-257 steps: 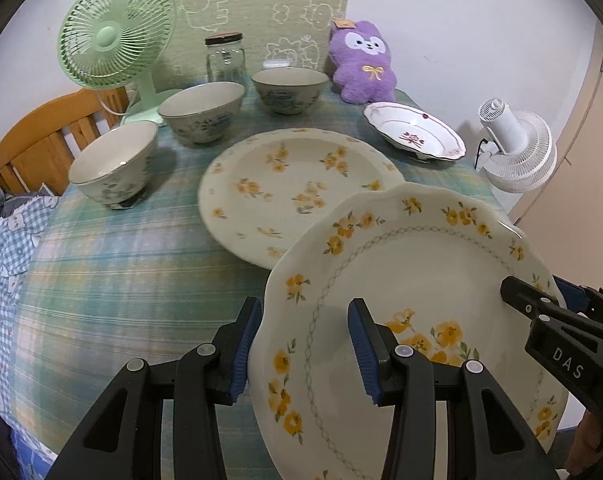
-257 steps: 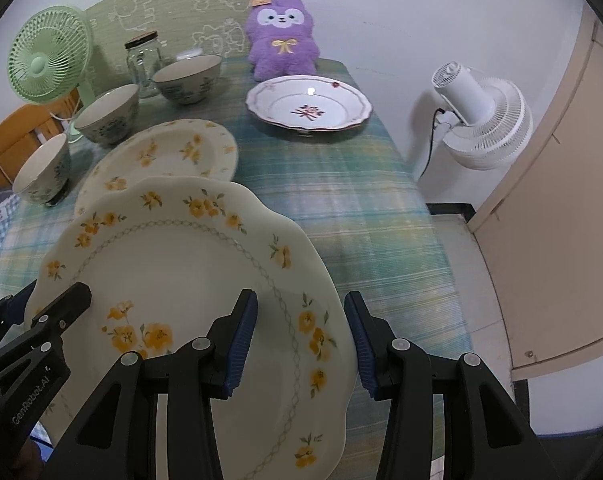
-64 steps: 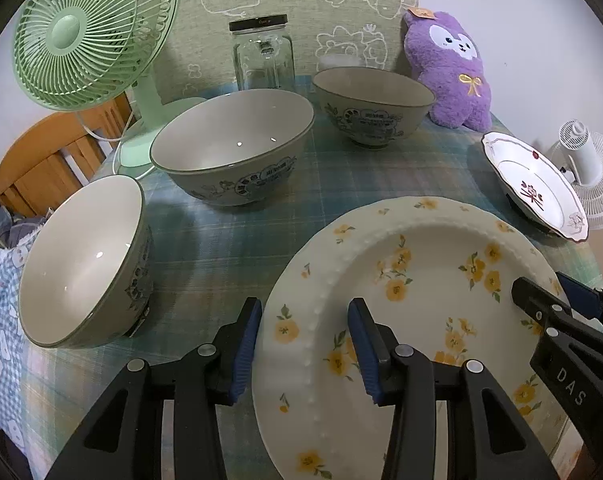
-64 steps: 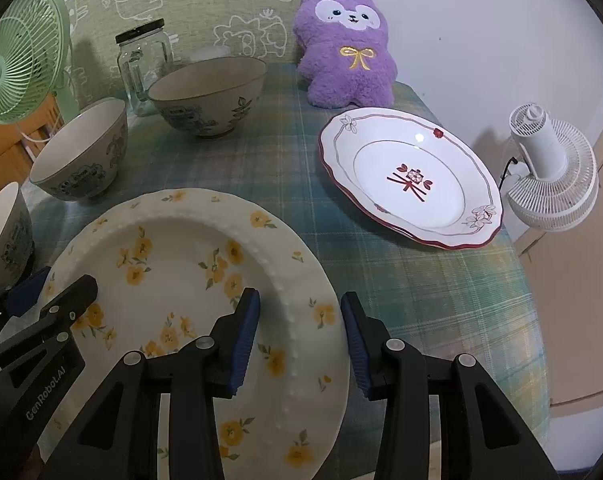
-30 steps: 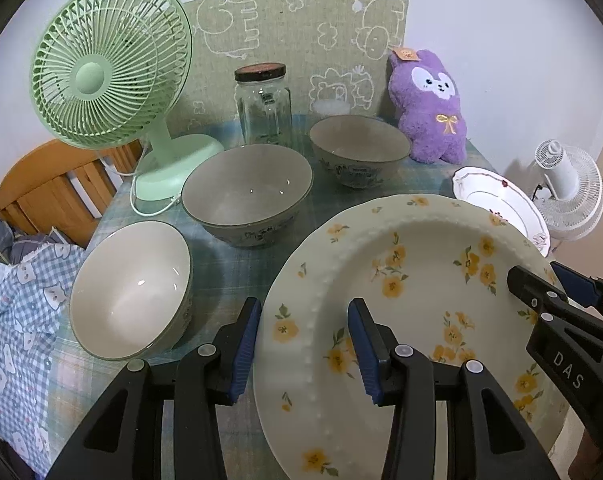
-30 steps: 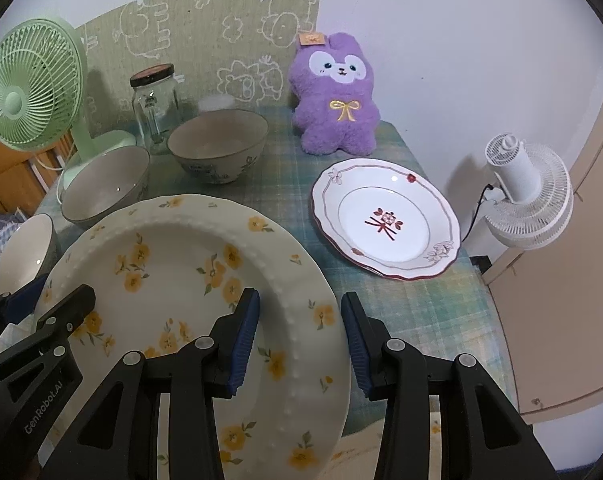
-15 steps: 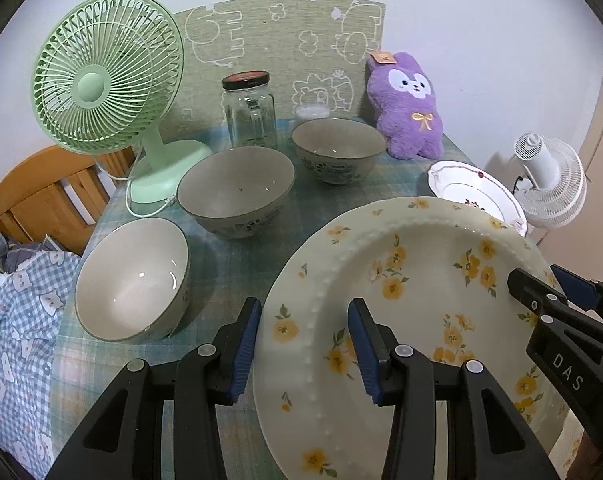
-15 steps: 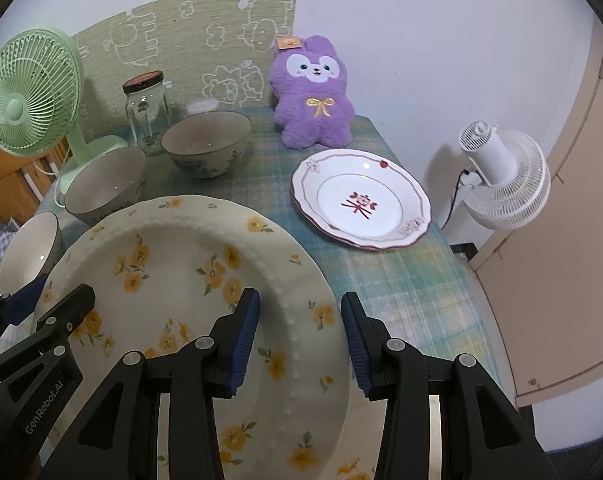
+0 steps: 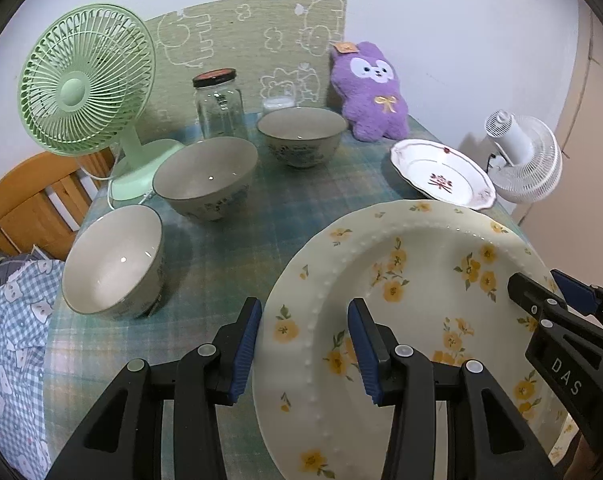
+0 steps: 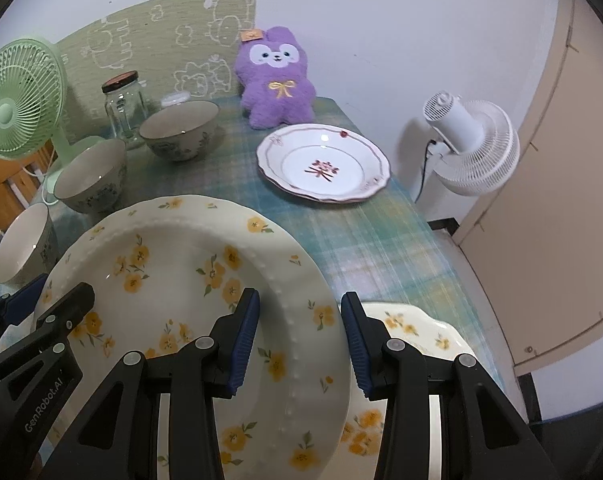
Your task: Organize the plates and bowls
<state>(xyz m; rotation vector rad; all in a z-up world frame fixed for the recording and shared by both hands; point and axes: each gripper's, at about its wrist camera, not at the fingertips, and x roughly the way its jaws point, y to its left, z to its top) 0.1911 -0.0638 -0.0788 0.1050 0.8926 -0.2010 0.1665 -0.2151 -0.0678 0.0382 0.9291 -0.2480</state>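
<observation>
Gripping the same yellow-flowered plate (image 9: 413,304) from both sides, the two grippers hold it lifted above the surface (image 9: 301,200). The left gripper (image 9: 305,344) has its jaws partly open around the plate's left rim, one blue pad under the rim and the other on the plate's inner face. The right gripper (image 10: 299,340) does the same at the right rim, jaws about as wide, one pad on the inner face and the other outside the beaded edge. Both point steeply down and forward.

Below the lifted plate, at the near right edge of the surface, lies a second flowered plate (image 10: 413,332) with a wavy rim. Farther off on the right sits a white plate with a red rim (image 10: 325,164). Three bowls (image 9: 205,178) run in a slanted row on the left, from near left to far centre. Behind them stand a green fan (image 9: 85,80), a glass jar (image 9: 219,106) and a purple plush toy (image 9: 371,94).
</observation>
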